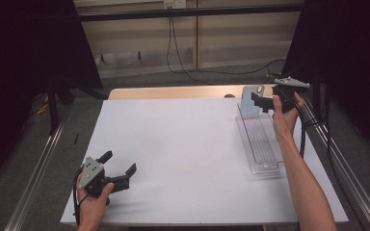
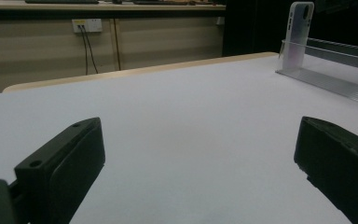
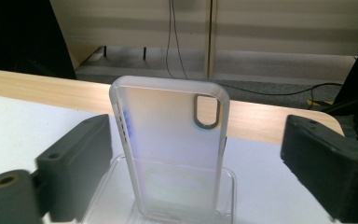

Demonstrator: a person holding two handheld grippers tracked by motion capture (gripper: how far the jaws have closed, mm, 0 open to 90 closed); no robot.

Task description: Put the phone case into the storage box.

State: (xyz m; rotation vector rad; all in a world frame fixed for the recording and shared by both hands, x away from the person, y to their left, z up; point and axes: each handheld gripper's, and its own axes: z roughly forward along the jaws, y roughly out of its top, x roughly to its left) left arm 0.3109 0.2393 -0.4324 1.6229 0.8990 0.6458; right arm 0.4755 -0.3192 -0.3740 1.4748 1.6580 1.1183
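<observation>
A frosted clear phone case (image 1: 251, 100) (image 3: 172, 149) stands upright at the far end of a long clear plastic tray (image 1: 262, 144) (image 3: 107, 186) on the right side of the white table (image 1: 173, 144). My right gripper (image 1: 259, 102) (image 3: 198, 130) hovers at the case, open, one jaw on each side of it with a gap to both edges. My left gripper (image 1: 121, 162) (image 2: 196, 135) rests open near the front left corner, nothing between its jaws. From there the case (image 2: 298, 35) and tray (image 2: 335, 79) lie far off to the right.
A strip of bare wood (image 1: 173, 92) runs along the table's far edge. Metal rails (image 1: 38, 163) flank both sides, and black curtains (image 1: 24, 43) hang left and right. Cables (image 1: 183, 67) trail on the floor behind the table.
</observation>
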